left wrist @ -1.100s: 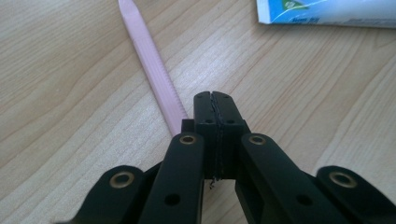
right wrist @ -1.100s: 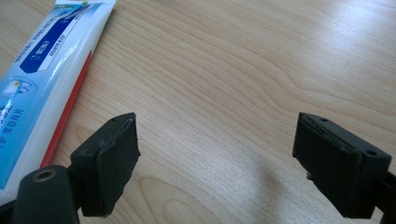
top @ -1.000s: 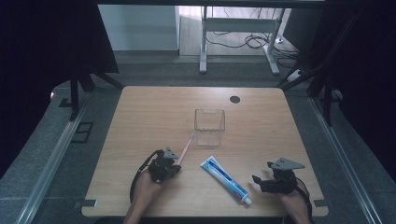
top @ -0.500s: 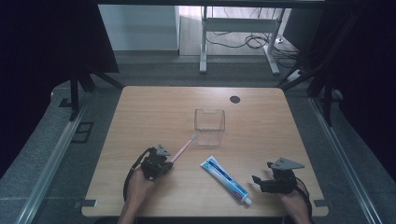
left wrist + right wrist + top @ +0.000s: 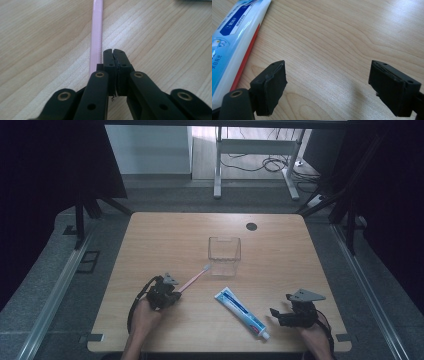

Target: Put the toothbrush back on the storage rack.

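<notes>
1. Spanning the scene, the pale wooden table (image 5: pixel 165 240) carries everything; a small dark round hole (image 5: pixel 251 226) sits in its top, beyond the clear container and off toward the right side.
2. Standing near the table's middle, the clear container (image 5: pixel 224 256) is upright and square, and it serves as the landmark here.
3. Lying nearer the person than the clear container and a little to its right, the toothpaste tube (image 5: pixel 242 312) is white and blue, set at a slant with its cap end toward the person's edge of the table. In the right gripper view the toothpaste tube (image 5: pixel 234 37) lies flat on the wood, just to the left of the gripper's left jaw.
4. Resting well to the right of the clear container and close to the person's edge, the right gripper (image 5: pixel 274 314) has its jaws spread wide with bare wood between them; it grips nothing and sits apart from the tube's cap end.
5. Sitting to the left of the clear container and nearer the person, the left gripper (image 5: pixel 176 295) has its jaws pressed together in the left gripper view.
6. Running from the left gripper up to the clear container, the pink toothbrush (image 5: pixel 192 279) has its bristle end just beside the container's near left corner. In the left gripper view the toothbrush's handle (image 5: pixel 96 37) lies on the wood alongside the closed jaws, on their left, not between them.
</notes>
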